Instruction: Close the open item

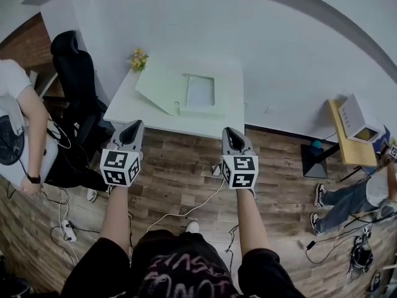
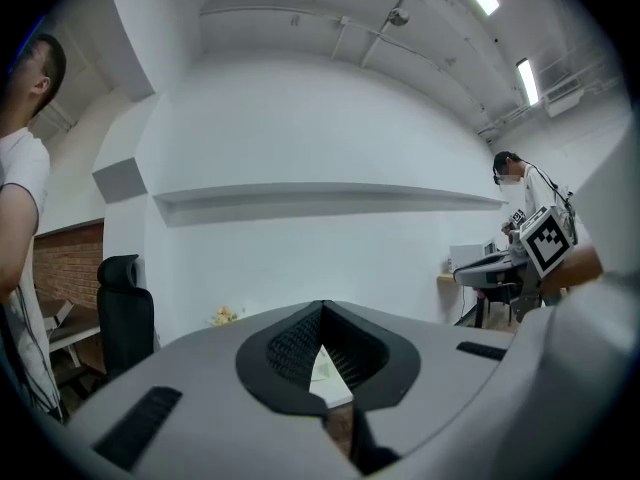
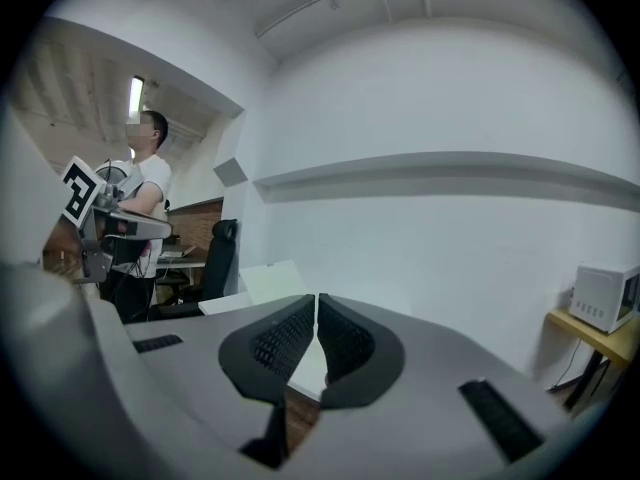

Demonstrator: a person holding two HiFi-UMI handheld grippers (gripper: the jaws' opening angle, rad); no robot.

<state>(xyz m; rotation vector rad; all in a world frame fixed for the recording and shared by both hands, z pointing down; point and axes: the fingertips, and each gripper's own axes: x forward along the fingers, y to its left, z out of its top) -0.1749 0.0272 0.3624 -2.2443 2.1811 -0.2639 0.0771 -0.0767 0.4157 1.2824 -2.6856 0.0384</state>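
Note:
A flat white box (image 1: 200,97) lies open on the white table (image 1: 133,107) ahead; its lid (image 1: 162,87) is swung out to the left and tilted up. Both grippers hover over the wooden floor, short of the table's near edge. My left gripper (image 1: 134,125) is shut and holds nothing, its fingertips meeting in the left gripper view (image 2: 322,308). My right gripper (image 1: 230,131) is also shut and empty (image 3: 316,298). The raised lid (image 3: 272,279) shows beyond the right jaws.
A black office chair (image 1: 75,73) and a person (image 1: 23,120) stand left of the table, and small flowers (image 1: 138,59) sit at its back left corner. A wooden side table with a white appliance (image 1: 356,118) and a seated person (image 1: 355,197) are at the right. Cables (image 1: 186,210) cross the floor.

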